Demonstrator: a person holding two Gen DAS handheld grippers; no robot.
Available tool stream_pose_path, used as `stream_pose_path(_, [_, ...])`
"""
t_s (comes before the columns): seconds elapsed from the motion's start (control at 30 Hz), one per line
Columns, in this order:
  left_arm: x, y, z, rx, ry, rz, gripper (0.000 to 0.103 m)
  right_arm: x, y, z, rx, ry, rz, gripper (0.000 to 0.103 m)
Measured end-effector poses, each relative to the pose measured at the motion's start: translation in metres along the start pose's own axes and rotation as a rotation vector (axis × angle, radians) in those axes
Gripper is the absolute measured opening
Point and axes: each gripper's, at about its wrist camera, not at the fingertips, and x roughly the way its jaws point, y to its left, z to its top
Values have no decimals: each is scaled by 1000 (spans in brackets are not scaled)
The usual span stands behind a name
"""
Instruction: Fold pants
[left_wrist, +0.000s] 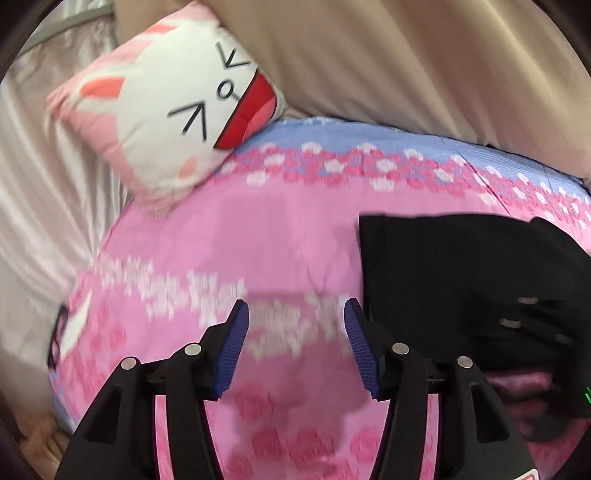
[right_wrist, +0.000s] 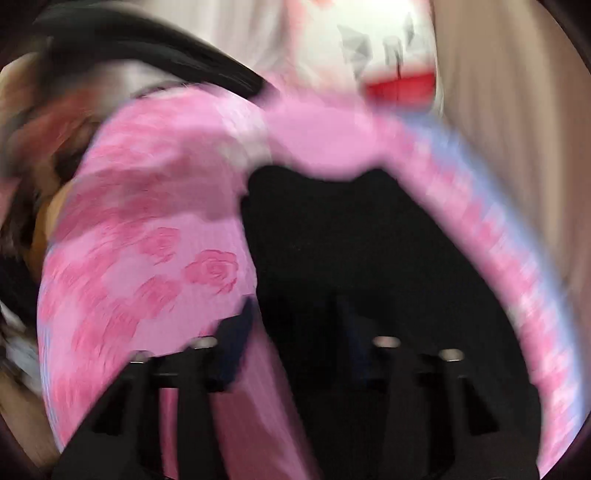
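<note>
Two tongs: left tongs (left_wrist: 295, 314) gape wide, empty, black pants (left_wrist: 461, 277) at 3 o'clock on the pink bedspread (left_wrist: 221, 229); right tongs (right_wrist: 295, 317) over pants, state blurred.

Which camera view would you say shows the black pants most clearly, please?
The left wrist view: the black pants lie sharp-edged on the pink floral bedspread, right of the open left gripper. In the right wrist view the pants fill the centre but are motion-blurred and featureless.
</note>
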Motion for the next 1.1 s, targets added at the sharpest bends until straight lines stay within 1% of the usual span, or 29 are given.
stream_pose_path(0.03, [-2, 2, -6, -10, -5, -2, 52, 2, 6, 3, -14, -8, -24, 38])
stream_pose_path(0.07, [-5, 5, -8, -19, -7, 1, 52, 1, 13, 4, -29, -5, -42, 42])
stream_pose_path(0.1, [-6, 7, -7, -26, -9, 1, 52, -3, 13, 4, -10, -2, -8, 47])
stream_pose_path(0.13, [-8, 9, -7, -35, -11, 1, 52, -16, 6, 1, 31, -24, 68, 49])
stream_pose_path(0.2, [-12, 11, -1, -59, -12, -21, 52, -58, -29, -15, 187, -118, 213, 47])
stream_pose_path(0.27, [-16, 0, 6, -77, -20, -88, 52, -90, -63, -35, 352, -173, 222, 48])
stream_pose_path(0.3, [-16, -7, 8, -70, -24, -113, 53, -107, -84, -53, 438, -192, 194, 48])
stream_pose_path(0.33, [-11, -28, 9, -43, -23, -151, 55, -121, -99, -71, 511, -215, 149, 49])
stream_pose_path(0.37, [-3, -44, 9, -25, -10, -169, 60, -126, -109, -82, 556, -222, 117, 49])
stream_pose_path(0.4, [7, -57, 7, -14, 14, -180, 60, -134, -120, -102, 614, -214, 71, 49])
stream_pose_path(0.43, [28, -76, 0, 8, 78, -186, 60, -138, -126, -118, 646, -198, 34, 49])
stream_pose_path(0.47, [45, -86, -6, 32, 121, -165, 61, -139, -130, -130, 662, -173, 3, 48])
stream_pose_path(0.5, [60, -92, -15, 55, 155, -117, 64, -139, -136, -154, 682, -115, -68, 47])
stream_pose_path(0.53, [62, -96, -25, 95, 86, -68, 65, -143, -144, -178, 707, -74, -130, 46])
stream_pose_path(0.57, [62, -95, -30, 115, 67, -51, 69, -154, -155, -209, 746, -89, -146, 23])
stream_pose_path(0.63, [63, -87, -30, 79, 79, -77, 69, -175, -179, -248, 882, -122, -101, 4])
stream_pose_path(0.67, [63, -85, -29, 71, 88, -77, 69, -191, -186, -263, 950, -147, -119, 5])
stream_pose_path(0.73, [55, -84, -22, 23, 99, -94, 65, -218, -185, -274, 920, -174, -175, 12])
stream_pose_path(0.77, [46, -88, -16, 9, 79, -111, 63, -220, -186, -277, 896, -176, -176, 11])
stream_pose_path(0.8, [36, -97, -10, 19, 37, -103, 64, -227, -191, -290, 884, -156, -209, 10])
stream_pose_path(0.83, [34, -102, -7, 35, 21, -82, 65, -229, -199, -303, 902, -135, -245, 7])
stream_pose_path(0.87, [44, -109, -5, 69, 54, -29, 65, -234, -214, -323, 947, -133, -264, 0])
stream_pose_path(0.9, [59, -112, -7, 96, 101, 22, 69, -251, -232, -357, 1058, -207, -183, 0])
stream_pose_path(0.93, [77, -110, -11, 110, 138, 54, 73, -267, -242, -378, 1136, -242, -180, 0])
stream_pose_path(0.97, [74, -102, -11, 84, 106, 53, 82, -285, -246, -396, 1181, -264, -231, 1])
stream_pose_path(1.0, [74, -96, -10, 56, 132, 41, 78, -310, -245, -412, 1187, -270, -340, 6])
stream_pose_path(1.03, [67, -91, -2, -9, 151, 10, 71, -326, -244, -421, 1192, -287, -379, 6])
stream_pose_path(1.07, [60, -92, 2, -35, 143, -1, 62, -338, -243, -427, 1205, -311, -386, 6])
stream_pose_path(1.1, [43, -107, 13, -29, 96, 8, 52, -347, -241, -425, 1199, -341, -375, 6])
